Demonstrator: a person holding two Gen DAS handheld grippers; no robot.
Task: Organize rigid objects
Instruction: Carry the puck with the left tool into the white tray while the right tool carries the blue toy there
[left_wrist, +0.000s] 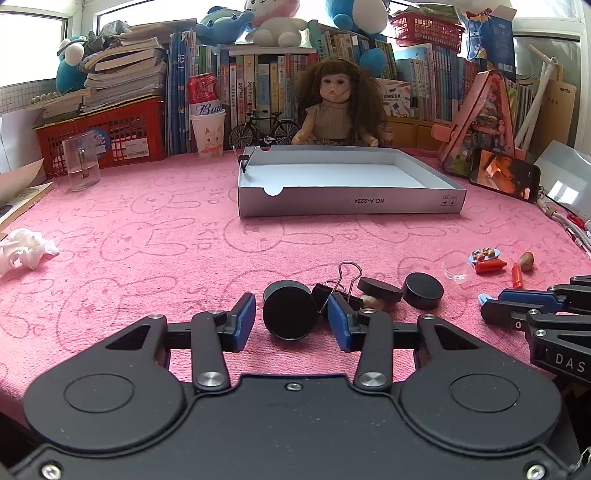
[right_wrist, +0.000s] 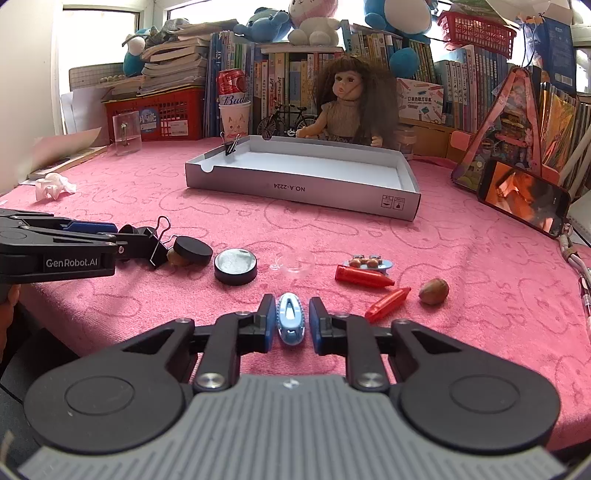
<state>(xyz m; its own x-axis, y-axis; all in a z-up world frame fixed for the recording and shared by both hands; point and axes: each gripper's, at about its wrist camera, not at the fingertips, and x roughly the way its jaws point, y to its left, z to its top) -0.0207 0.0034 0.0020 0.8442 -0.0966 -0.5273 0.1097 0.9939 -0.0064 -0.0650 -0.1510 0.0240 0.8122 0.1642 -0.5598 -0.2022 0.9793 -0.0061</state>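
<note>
My left gripper (left_wrist: 290, 308) stands open around a black round disc (left_wrist: 290, 314) that leans up on edge; pink cloth shows between the disc and the left pad. Just behind lie a black binder clip (left_wrist: 341, 284) and two more black discs (left_wrist: 380, 290) (left_wrist: 423, 290). In the right wrist view my right gripper (right_wrist: 291, 306) is open, with a small light-blue oval piece (right_wrist: 291, 325) lying on the cloth between its pads, a thin gap at the right pad. Two red crayons (right_wrist: 364, 277) (right_wrist: 388, 303), a nut (right_wrist: 434, 291) and a clear dish (right_wrist: 295, 263) lie beyond it.
A shallow grey box (left_wrist: 351, 201) sits mid-table with a binder clip (left_wrist: 243, 160) on its left rim. A phone (right_wrist: 522, 201) leans at the right, a glass mug (left_wrist: 81, 162) and a crumpled tissue (left_wrist: 26, 251) at the left. A doll, books and red baskets line the back.
</note>
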